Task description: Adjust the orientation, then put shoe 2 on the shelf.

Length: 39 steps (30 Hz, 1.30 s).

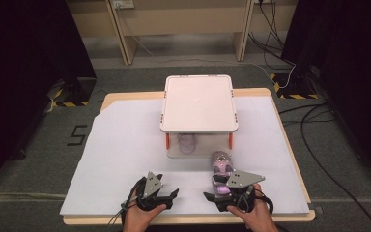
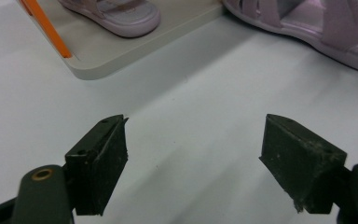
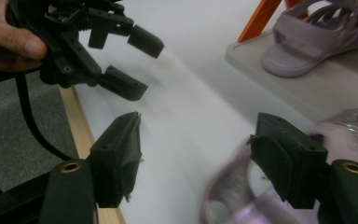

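Note:
A lilac sandal [image 1: 221, 166] lies on the white sheet in front of a small white shelf [image 1: 199, 101]. Its mate [image 1: 188, 142] rests on the shelf's lower board. My right gripper [image 1: 215, 192] is at the near end of the loose sandal. In the right gripper view the right gripper [image 3: 196, 140] stands open. The blurred sandal [image 3: 233, 196] lies low between its jaws, close by the right jaw and apart from the left one. My left gripper [image 1: 169, 197] hovers open over bare sheet to the left. In its own view the left gripper [image 2: 196, 140] holds nothing.
The shelf has orange posts [image 2: 46, 28] and a pale lower board [image 2: 135, 51]. The wooden table edge [image 3: 81, 126] runs just left of my right gripper, with grey floor beyond. Cables lie on the floor at the right [image 1: 319, 159].

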Tool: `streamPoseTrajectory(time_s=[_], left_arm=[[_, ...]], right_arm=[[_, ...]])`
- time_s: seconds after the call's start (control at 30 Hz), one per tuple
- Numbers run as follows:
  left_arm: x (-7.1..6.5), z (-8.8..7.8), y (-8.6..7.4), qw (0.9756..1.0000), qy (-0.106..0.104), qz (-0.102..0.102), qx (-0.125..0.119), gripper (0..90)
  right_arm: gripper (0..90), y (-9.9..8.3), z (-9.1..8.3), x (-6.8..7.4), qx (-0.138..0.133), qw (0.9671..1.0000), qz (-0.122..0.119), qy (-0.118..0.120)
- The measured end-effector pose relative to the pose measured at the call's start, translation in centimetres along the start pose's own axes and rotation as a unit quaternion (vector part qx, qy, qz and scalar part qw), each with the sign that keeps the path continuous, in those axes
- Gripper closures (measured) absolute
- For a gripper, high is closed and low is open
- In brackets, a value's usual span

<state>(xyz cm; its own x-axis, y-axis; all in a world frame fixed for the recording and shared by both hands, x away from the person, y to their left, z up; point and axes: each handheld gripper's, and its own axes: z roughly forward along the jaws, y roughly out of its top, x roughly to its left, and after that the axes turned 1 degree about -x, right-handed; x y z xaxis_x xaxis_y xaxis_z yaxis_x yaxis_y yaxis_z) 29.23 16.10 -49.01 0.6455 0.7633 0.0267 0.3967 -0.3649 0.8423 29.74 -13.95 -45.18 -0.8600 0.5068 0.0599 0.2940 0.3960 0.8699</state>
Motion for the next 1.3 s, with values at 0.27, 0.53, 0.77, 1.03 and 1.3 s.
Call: streamPoseTrajectory(time_s=[0.27,0.53,0.77,1.03,1.3], left_arm=[[0.0,-0.1,0.0,1.0000,-0.001,0.001,-0.003,22.0],[0.0,-0.1,0.1,1.0000,0.000,0.001,-0.003,22.1],[0.1,0.0,0.1,1.0000,-0.001,0.001,-0.003,22.1],[0.1,0.0,0.1,1.0000,0.000,-0.002,-0.002,22.1],[0.3,0.0,0.0,1.0000,0.003,-0.002,-0.004,22.1]], right_arm=[[34.2,-0.1,-1.8,-1.0,-0.020,0.9996,0.012,-0.019],[35.2,-0.7,-4.3,-2.5,-0.027,0.9969,0.013,-0.073],[36.6,-1.4,-3.7,-3.2,0.005,0.9954,0.002,-0.096],[37.8,-1.3,-2.2,-3.1,0.036,0.9926,-0.030,-0.112],[47.0,-1.1,-0.4,-3.5,0.077,0.9867,-0.057,-0.131]])
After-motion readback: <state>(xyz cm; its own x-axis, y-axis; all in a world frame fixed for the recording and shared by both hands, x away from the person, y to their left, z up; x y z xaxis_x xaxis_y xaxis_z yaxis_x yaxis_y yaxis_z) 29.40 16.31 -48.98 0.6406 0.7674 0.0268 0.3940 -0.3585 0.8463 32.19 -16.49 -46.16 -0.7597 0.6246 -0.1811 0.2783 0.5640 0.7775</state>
